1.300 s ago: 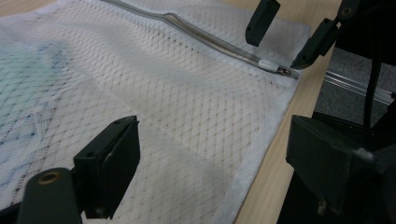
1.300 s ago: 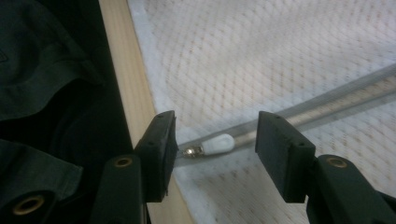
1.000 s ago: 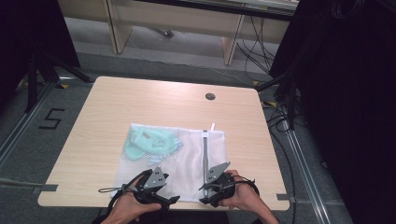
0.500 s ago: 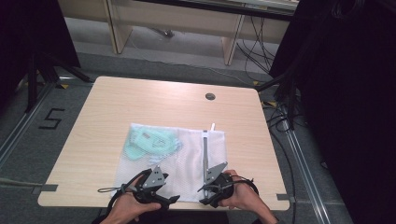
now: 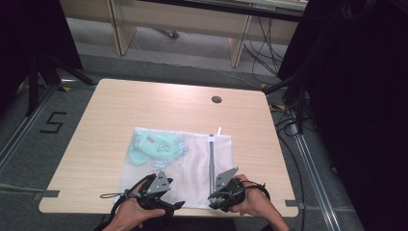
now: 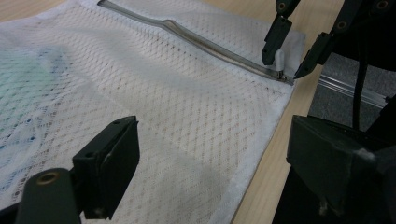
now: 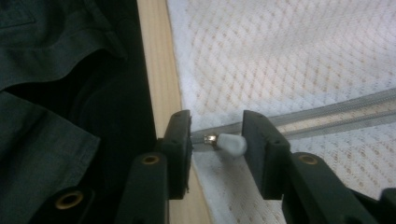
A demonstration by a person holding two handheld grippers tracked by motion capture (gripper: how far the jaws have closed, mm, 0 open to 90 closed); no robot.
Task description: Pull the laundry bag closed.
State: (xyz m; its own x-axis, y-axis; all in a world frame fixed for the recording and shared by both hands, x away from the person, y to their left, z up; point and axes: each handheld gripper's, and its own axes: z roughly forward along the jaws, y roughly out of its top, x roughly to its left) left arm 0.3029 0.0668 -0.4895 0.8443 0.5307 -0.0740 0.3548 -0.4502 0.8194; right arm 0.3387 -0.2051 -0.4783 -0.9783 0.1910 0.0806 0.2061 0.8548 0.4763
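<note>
A white mesh bag [image 5: 192, 161] lies flat near the table's front edge, with a teal garment [image 5: 156, 147] inside its left half. A grey zipper [image 5: 210, 159] runs down the bag's right part. My right gripper [image 5: 212, 196] is at the zipper's near end. Its jaws have just been closing around the white zipper pull [image 7: 232, 143], which touches one jaw, with a gap left at the other. The right gripper [image 7: 217, 135] is still open. My left gripper [image 6: 215, 140] is open low over the bag's near edge [image 6: 252, 163]. The zipper pull [image 6: 279, 58] stands between the far jaws.
The wooden table [image 5: 144, 106] has a round cable hole [image 5: 216, 99] at the back right. Its front edge [image 7: 161, 79] lies right beside the right jaws, with dark clothing below. Cables and dark stands [image 5: 293, 91] crowd the floor on the right.
</note>
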